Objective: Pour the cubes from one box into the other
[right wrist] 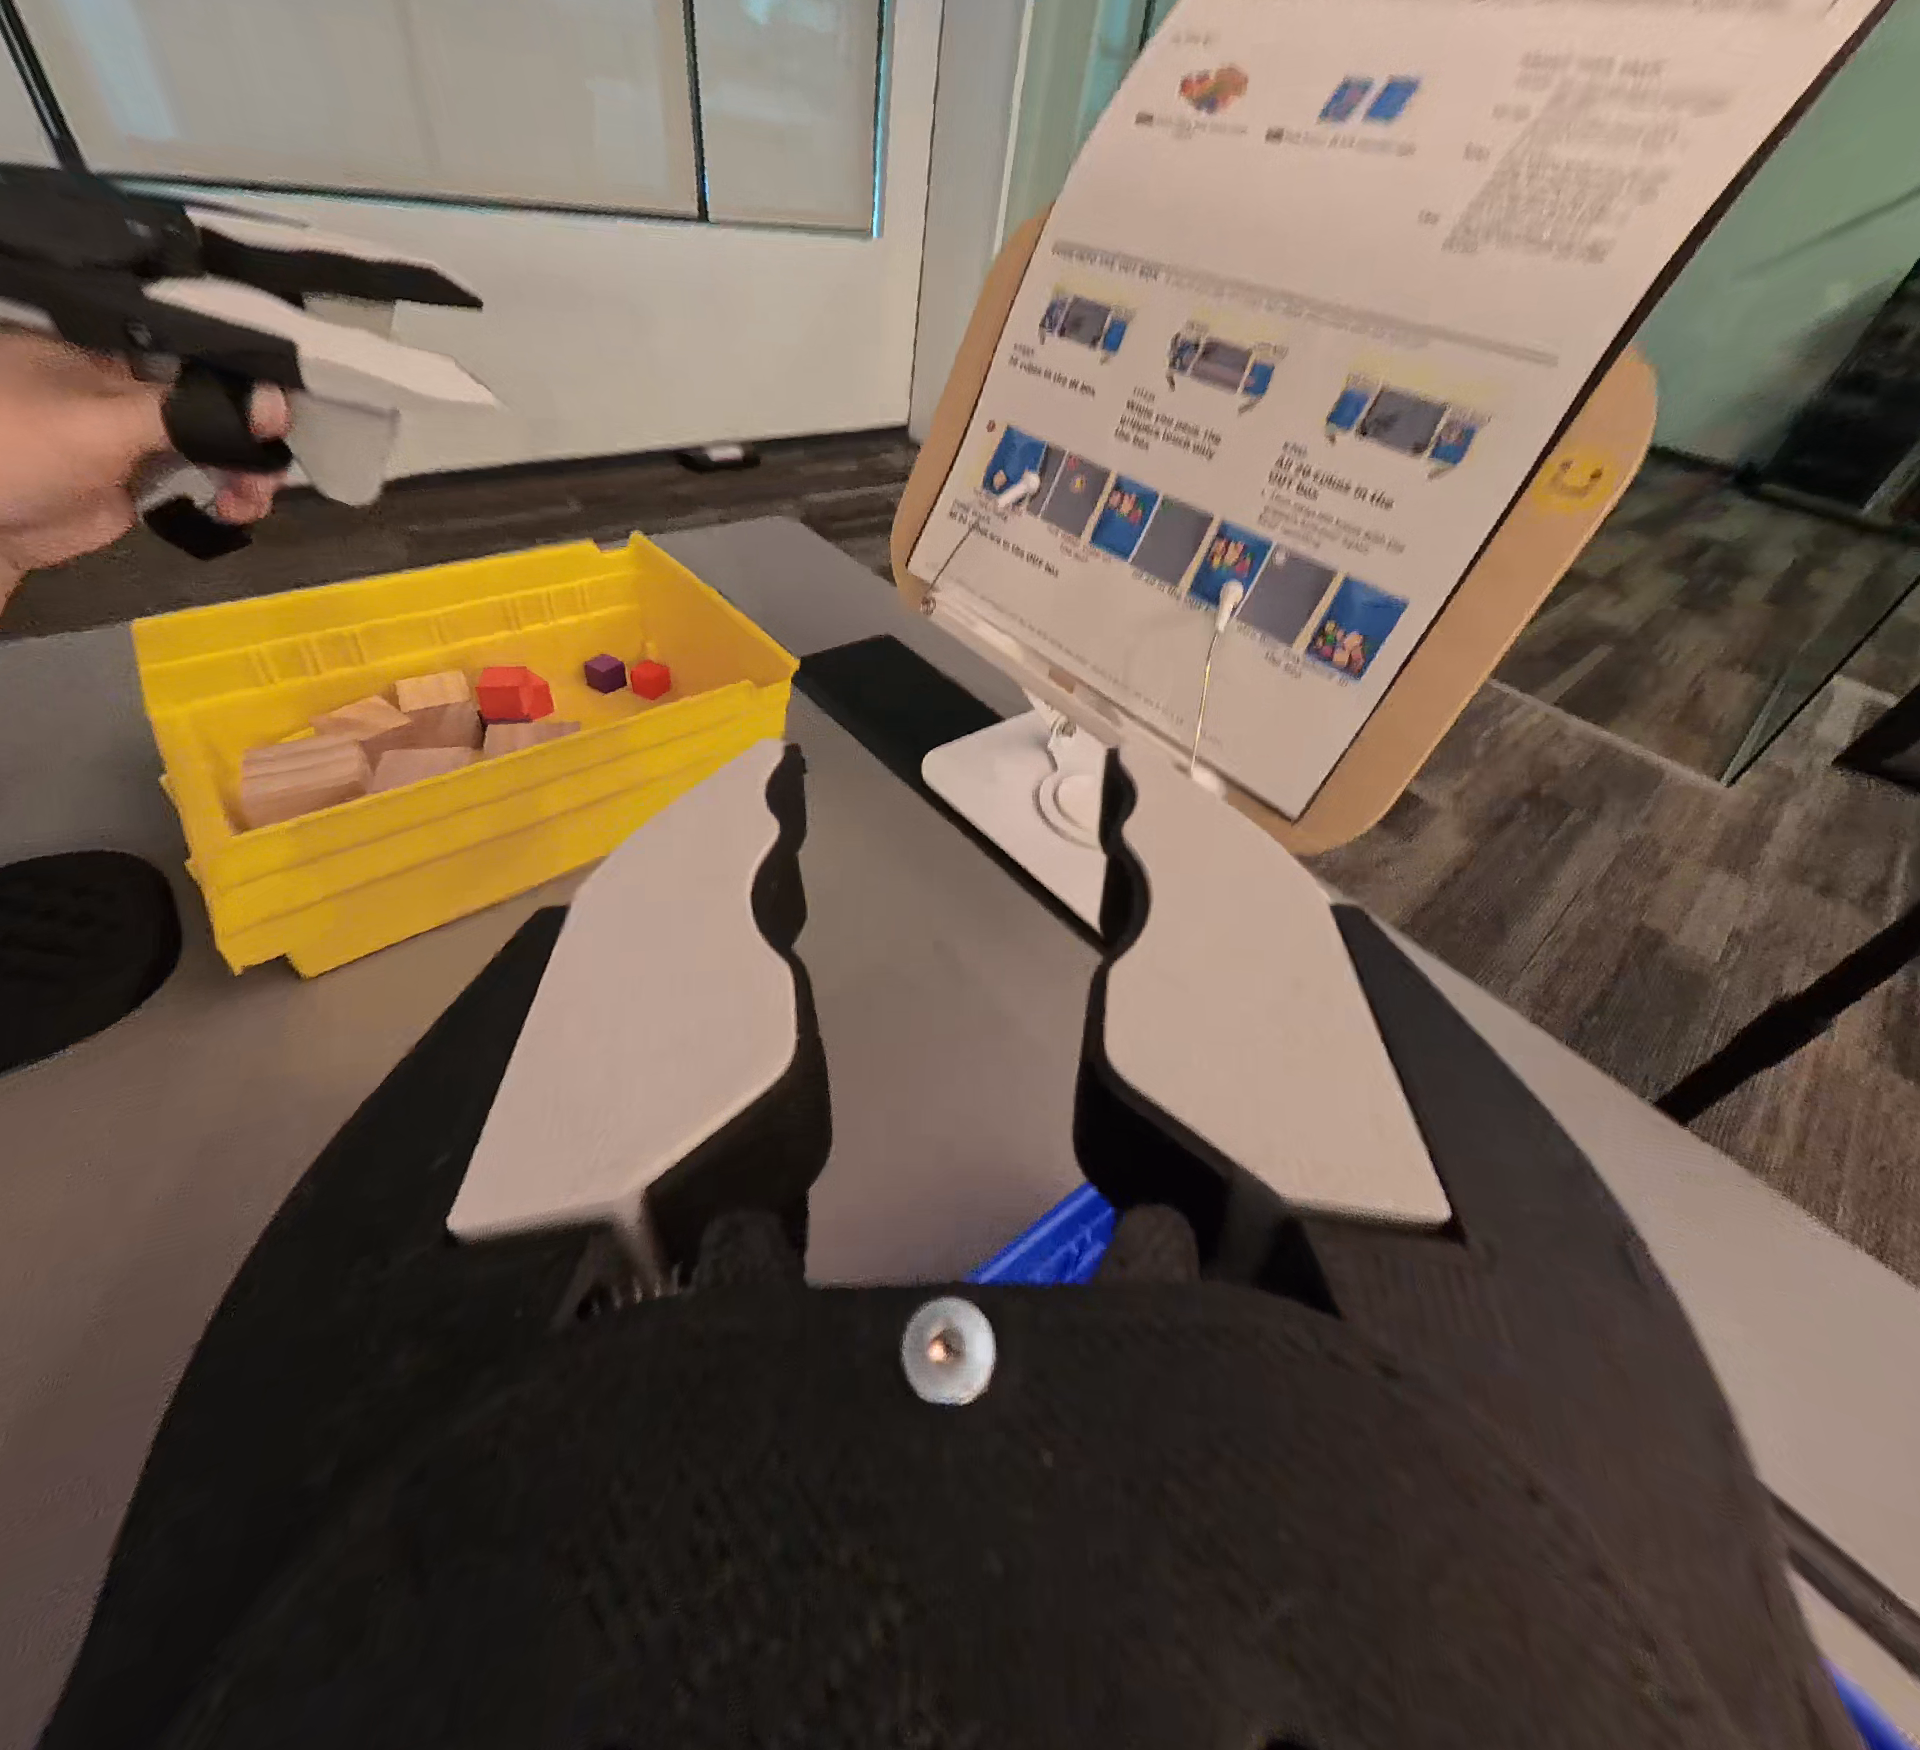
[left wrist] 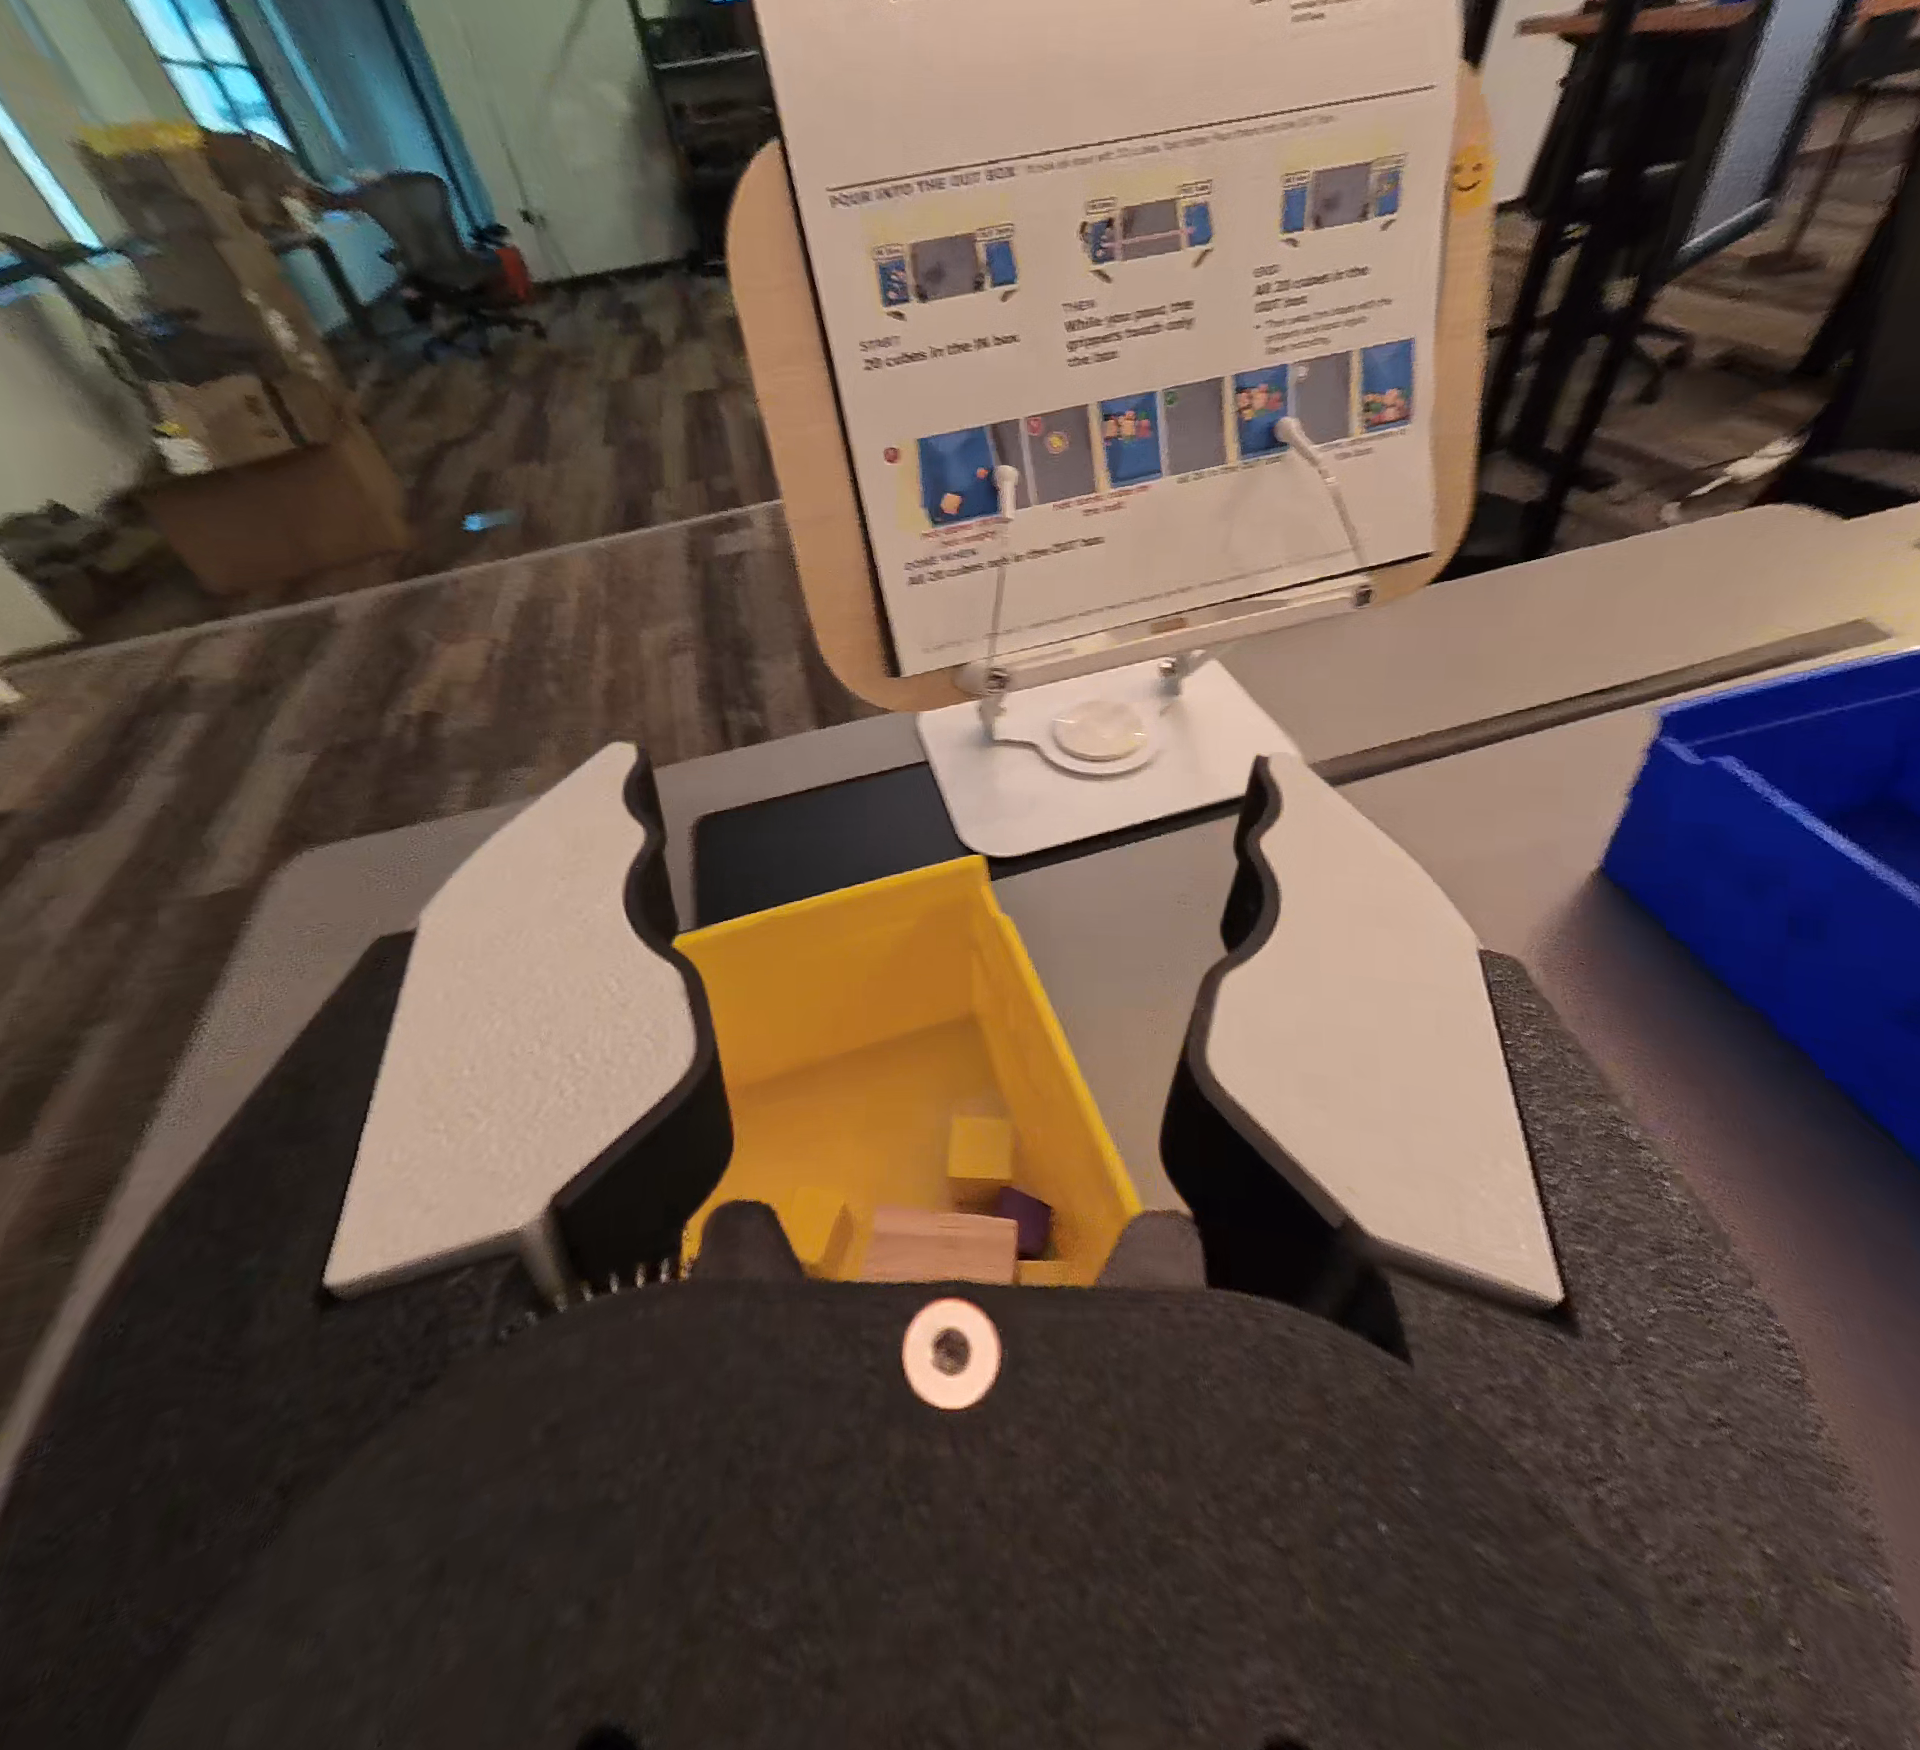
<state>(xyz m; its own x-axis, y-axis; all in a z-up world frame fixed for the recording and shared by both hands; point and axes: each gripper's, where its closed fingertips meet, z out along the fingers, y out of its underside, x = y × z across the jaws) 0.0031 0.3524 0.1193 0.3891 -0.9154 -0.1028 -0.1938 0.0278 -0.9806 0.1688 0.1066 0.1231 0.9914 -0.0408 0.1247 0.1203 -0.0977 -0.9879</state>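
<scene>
A yellow box (left wrist: 883, 994) stands on the grey table, right under my left gripper (left wrist: 948, 770), which is open and empty, its fingers spread to either side above the box. Inside show a yellow cube (left wrist: 979, 1147), a purple cube (left wrist: 1023, 1217) and a wooden cube (left wrist: 940, 1245). In the right wrist view the yellow box (right wrist: 499, 827) holds several wooden cubes (right wrist: 312, 770), red cubes (right wrist: 511, 692) and a purple cube (right wrist: 604, 672). A hand holds the left gripper (right wrist: 473, 350) above its far left end. My right gripper (right wrist: 951, 758) is open and empty over the table. The blue box (left wrist: 1766, 869) stands at the right, and a corner of it (right wrist: 1039, 1248) shows under the right gripper.
An instruction sheet on a white stand (left wrist: 1101, 765) rises at the table's back middle, and it also shows in the right wrist view (right wrist: 1226, 474). A black mat (left wrist: 821, 843) lies in front of it. A black round object (right wrist: 62, 942) lies left of the yellow box. The floor drops off beyond the table.
</scene>
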